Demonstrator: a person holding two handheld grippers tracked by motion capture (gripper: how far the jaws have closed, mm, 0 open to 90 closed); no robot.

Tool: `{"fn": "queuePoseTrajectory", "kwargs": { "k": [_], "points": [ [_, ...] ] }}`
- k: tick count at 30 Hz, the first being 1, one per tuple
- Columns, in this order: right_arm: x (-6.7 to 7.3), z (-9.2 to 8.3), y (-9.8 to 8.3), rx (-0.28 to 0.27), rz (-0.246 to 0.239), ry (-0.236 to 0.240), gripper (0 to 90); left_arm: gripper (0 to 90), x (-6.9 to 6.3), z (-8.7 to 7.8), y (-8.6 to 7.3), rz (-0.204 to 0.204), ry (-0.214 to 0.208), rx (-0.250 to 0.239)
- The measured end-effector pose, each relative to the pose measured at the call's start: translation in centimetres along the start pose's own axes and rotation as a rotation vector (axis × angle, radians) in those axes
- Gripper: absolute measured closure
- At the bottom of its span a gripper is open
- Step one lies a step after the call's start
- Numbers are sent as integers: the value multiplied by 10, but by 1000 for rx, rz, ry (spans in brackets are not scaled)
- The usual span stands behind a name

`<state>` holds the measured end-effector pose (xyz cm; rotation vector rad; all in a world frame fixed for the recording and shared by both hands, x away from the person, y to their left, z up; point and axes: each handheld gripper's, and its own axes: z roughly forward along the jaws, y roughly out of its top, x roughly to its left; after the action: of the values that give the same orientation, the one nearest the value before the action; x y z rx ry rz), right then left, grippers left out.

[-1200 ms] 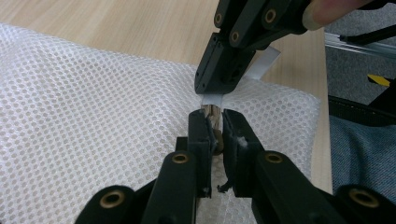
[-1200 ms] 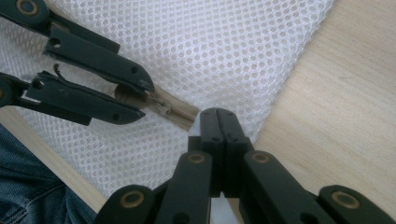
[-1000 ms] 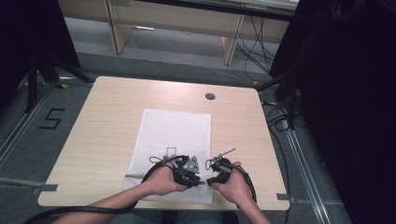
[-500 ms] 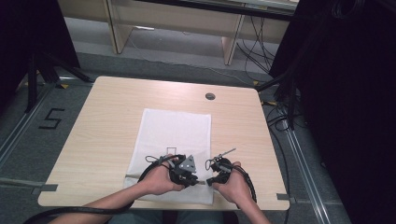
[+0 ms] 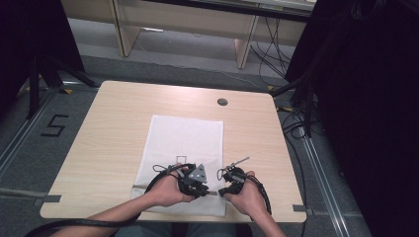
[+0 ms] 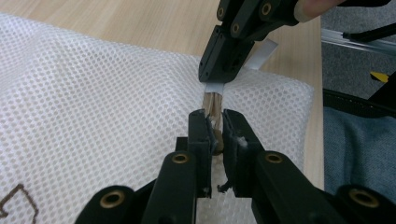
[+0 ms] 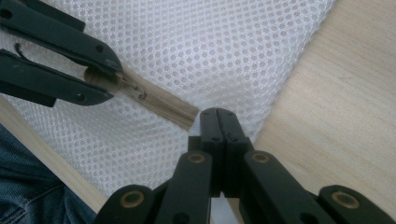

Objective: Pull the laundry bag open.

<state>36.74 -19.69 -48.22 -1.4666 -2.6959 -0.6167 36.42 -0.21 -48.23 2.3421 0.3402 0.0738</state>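
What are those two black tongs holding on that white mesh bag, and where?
The left tongs grip the zipper pull of the mesh bag. The right tongs are shut on a white tab at the zipper's end, at the bag's corner.

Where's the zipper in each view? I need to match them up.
High view: faint, at the near edge of the mesh bag, between left gripper and right gripper.
Left gripper view: centre, zipper clamped in its fingers.
Right gripper view: slanted beige strip, left of centre.
Shared landmark: the mesh bag.
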Motion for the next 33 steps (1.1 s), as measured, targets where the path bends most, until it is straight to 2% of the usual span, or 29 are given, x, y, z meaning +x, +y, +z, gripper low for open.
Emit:
{"fn": "queuePoseTrajectory", "kwargs": {
  "k": [1,2,3,12,14,17,20,23,24,25,28,29,30,31,33],
  "points": [
    [0,0,0,-1,-2,0,900,816,1,-2,0,8,-2,1],
    [0,0,0,-5,-7,3,900,816,1,-3,-1,-15,-2,-6],
    [0,-1,0,-2,1,4,900,816,2,-4,-1,-18,-5,-11],
    [-1,0,0,-5,-10,4,900,816,2,-4,-2,-4,-6,-7],
    [-1,0,0,-7,-10,5,900,816,1,-4,-3,-17,-6,-8],
    [0,0,0,-6,-7,3,900,817,1,-4,-3,2,-6,-10],
    [0,0,0,-5,2,1,900,816,0,-4,-4,-11,-6,-10],
    [0,0,0,-8,-11,-1,900,816,1,-5,-4,-4,-9,-9],
    [0,0,0,-3,-3,0,900,816,0,-6,-5,-15,-7,-6],
    [-1,0,0,-6,-9,0,900,816,1,-6,-5,5,-4,-8],
    [0,0,0,-2,-2,-1,900,816,1,-7,-6,-19,-4,-8],
    [0,0,0,-1,-2,-2,900,816,2,-8,-6,-12,-4,-7],
    [0,0,0,-2,-1,-1,900,816,1,-7,-6,-28,-8,-22],
    [0,0,0,-1,-3,-3,900,816,2,-8,-6,-9,-3,-15],
    [0,0,0,-1,-3,-3,900,817,2,-9,-6,-10,-2,-13]
  ]
}}
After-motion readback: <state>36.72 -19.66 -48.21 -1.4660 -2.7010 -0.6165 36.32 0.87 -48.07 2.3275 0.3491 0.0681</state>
